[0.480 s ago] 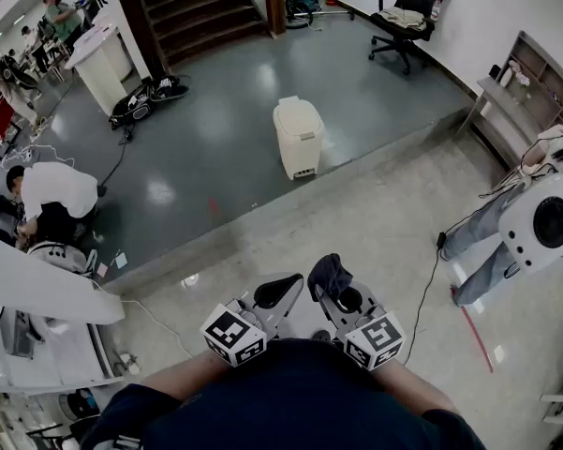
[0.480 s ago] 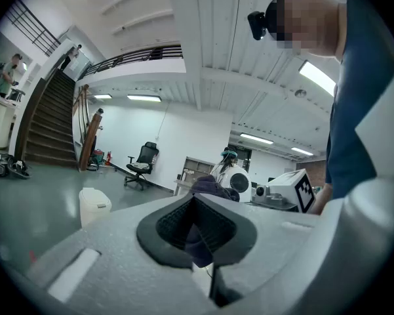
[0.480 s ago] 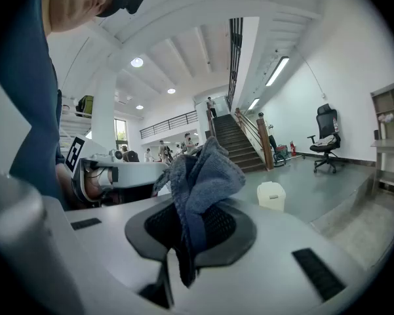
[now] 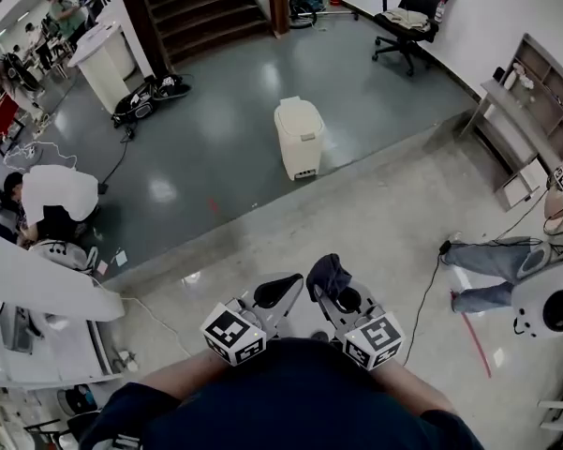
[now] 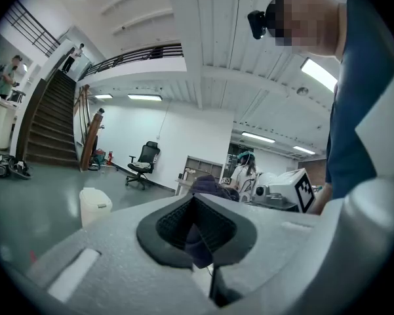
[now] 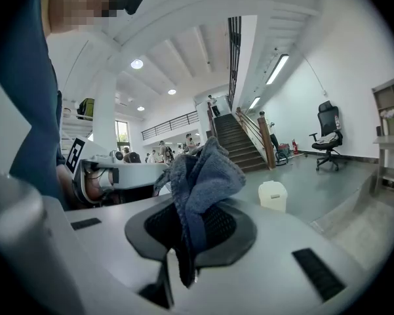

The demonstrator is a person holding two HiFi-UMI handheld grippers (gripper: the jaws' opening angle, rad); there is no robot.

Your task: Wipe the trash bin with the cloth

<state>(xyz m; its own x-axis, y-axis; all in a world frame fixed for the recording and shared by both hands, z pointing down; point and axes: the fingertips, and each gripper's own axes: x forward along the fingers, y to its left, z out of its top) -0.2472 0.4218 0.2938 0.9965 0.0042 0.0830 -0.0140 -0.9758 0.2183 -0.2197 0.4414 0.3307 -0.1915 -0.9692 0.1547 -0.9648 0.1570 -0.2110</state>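
Observation:
The cream trash bin (image 4: 299, 137) stands with its lid down on the dark floor, well ahead of me, past a step edge. It shows small in the left gripper view (image 5: 94, 205) and in the right gripper view (image 6: 273, 195). Both grippers are held close to my body, side by side. My right gripper (image 4: 330, 284) is shut on a dark blue-grey cloth (image 6: 200, 179), which bunches up above the jaws (image 4: 328, 272). My left gripper (image 4: 279, 291) has its dark pads (image 5: 216, 231) pressed together with nothing held.
A person (image 4: 51, 200) crouches at the left beside a white desk (image 4: 37, 293). Another person with a white round headpiece (image 4: 553, 307) lies at the right, near a black cable (image 4: 426, 289). An office chair (image 4: 407, 12), stairs (image 4: 197, 7) and a shelf (image 4: 534, 92) line the back.
The person at the right has shifted lower and further right. Both grippers and the cloth sit as before.

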